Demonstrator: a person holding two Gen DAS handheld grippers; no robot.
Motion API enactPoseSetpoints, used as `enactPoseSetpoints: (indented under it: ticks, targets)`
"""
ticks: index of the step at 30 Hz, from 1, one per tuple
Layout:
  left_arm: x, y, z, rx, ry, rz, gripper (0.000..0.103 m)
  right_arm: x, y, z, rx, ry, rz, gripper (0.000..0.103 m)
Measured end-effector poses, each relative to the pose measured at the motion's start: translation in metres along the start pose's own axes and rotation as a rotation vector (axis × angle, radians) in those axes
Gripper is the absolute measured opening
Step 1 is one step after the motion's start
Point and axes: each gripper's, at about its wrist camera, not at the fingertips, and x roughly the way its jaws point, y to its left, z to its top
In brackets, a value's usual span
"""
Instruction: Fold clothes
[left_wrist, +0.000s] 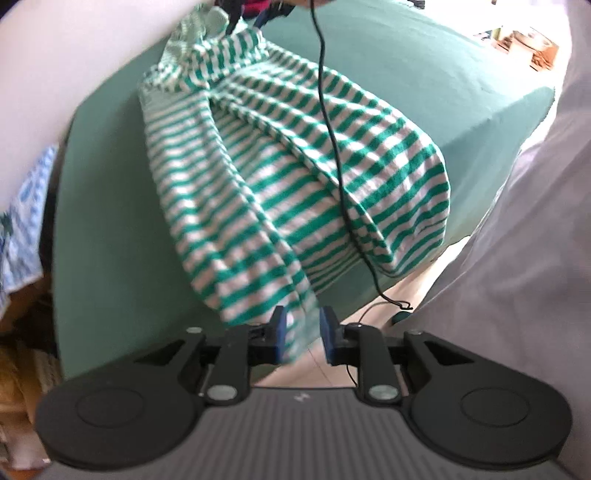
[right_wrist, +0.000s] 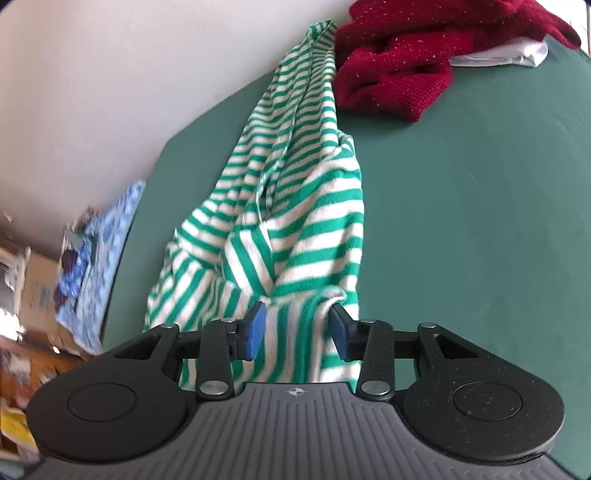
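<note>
- Left wrist view: left gripper (left_wrist: 302, 334) at lower centre, fingers spread; the lower edge of the striped garment (left_wrist: 280, 177) hangs between the blue pads (left_wrist: 279, 328), not pinched.
- Garment runs from frame top to the gripper, over the green surface (left_wrist: 110, 221); a black cable (left_wrist: 332, 147) crosses in front of it.
- Right wrist view: right gripper (right_wrist: 297, 330) at lower centre, fingers spread, with garment (right_wrist: 295, 206) cloth bunched between the pads (right_wrist: 255, 332).
- Garment stretches toward upper centre, ending beside a red knit (right_wrist: 406, 62) at upper right.
- Blue patterned cloth (right_wrist: 103, 266) lies at left, off the surface.
</note>
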Motion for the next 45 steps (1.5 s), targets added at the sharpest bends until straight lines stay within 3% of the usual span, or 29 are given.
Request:
enactPoseSetpoints:
  ticks: [3, 6, 7, 9, 11, 15, 20, 22, 24, 25, 28, 31, 34, 35, 38, 43, 45]
  targets:
    - [-0.004, 0.006, 0.012, 0.017, -0.041, 0.019, 0.027, 0.005, 0.010, 0.002, -0.059, -0.029, -0.004, 0.038]
    - [-0.009, 0.012, 0.024, 0.033, -0.083, 0.039, 0.035, 0.019, 0.014, 0.005, -0.085, 0.024, -0.009, 0.038]
    - [-0.010, 0.014, 0.028, 0.039, -0.097, 0.045, 0.042, 0.022, 0.016, 0.006, -0.092, 0.037, -0.014, 0.037]
    - [-0.001, 0.016, 0.037, 0.044, -0.110, 0.058, 0.051, 0.024, 0.016, 0.007, -0.101, 0.032, -0.041, 0.013]
    - [0.019, 0.016, 0.045, 0.043, -0.110, 0.068, 0.050, 0.022, 0.014, 0.009, -0.127, 0.014, -0.048, 0.004]
    - [0.041, 0.015, 0.046, 0.025, -0.081, 0.027, 0.047, 0.018, 0.011, 0.013, -0.178, -0.024, -0.063, 0.004]
    - [0.047, 0.003, 0.037, 0.051, -0.058, -0.020, 0.055, 0.012, 0.005, 0.017, -0.228, -0.071, -0.073, 0.008]
    - [0.047, 0.001, 0.036, 0.049, -0.062, -0.022, 0.060, 0.003, -0.008, 0.016, -0.143, -0.097, -0.027, 0.019]
    - [0.047, -0.001, 0.034, 0.048, -0.066, -0.024, 0.061, -0.007, -0.020, 0.014, -0.070, -0.116, 0.025, 0.037]
    - [0.046, -0.002, 0.033, 0.047, -0.068, -0.025, 0.061, -0.015, -0.023, 0.009, -0.070, -0.104, 0.067, 0.040]
    - [0.046, 0.000, 0.037, 0.023, -0.069, -0.039, 0.061, -0.029, -0.024, -0.013, -0.150, -0.031, 0.142, 0.040]
    - [0.047, 0.002, 0.039, 0.011, -0.060, -0.047, 0.063, -0.028, -0.013, -0.040, -0.288, 0.015, 0.114, 0.040]
    - [0.048, -0.001, 0.041, 0.024, -0.050, -0.050, 0.067, -0.025, -0.006, -0.062, -0.364, -0.005, 0.094, 0.040]
    - [0.048, -0.002, 0.042, 0.029, -0.046, -0.050, 0.068, -0.024, -0.004, -0.065, -0.388, -0.017, 0.089, 0.038]
    - [0.049, -0.004, 0.044, 0.032, -0.043, -0.054, 0.069, -0.017, 0.002, -0.072, -0.487, -0.050, 0.046, 0.005]
    - [0.046, 0.000, 0.044, 0.009, -0.053, -0.076, 0.067, -0.047, -0.002, -0.065, -0.431, -0.004, 0.108, 0.004]
    - [0.045, 0.000, 0.042, 0.001, -0.060, -0.085, 0.067, -0.049, -0.005, -0.072, -0.428, 0.071, 0.105, 0.002]
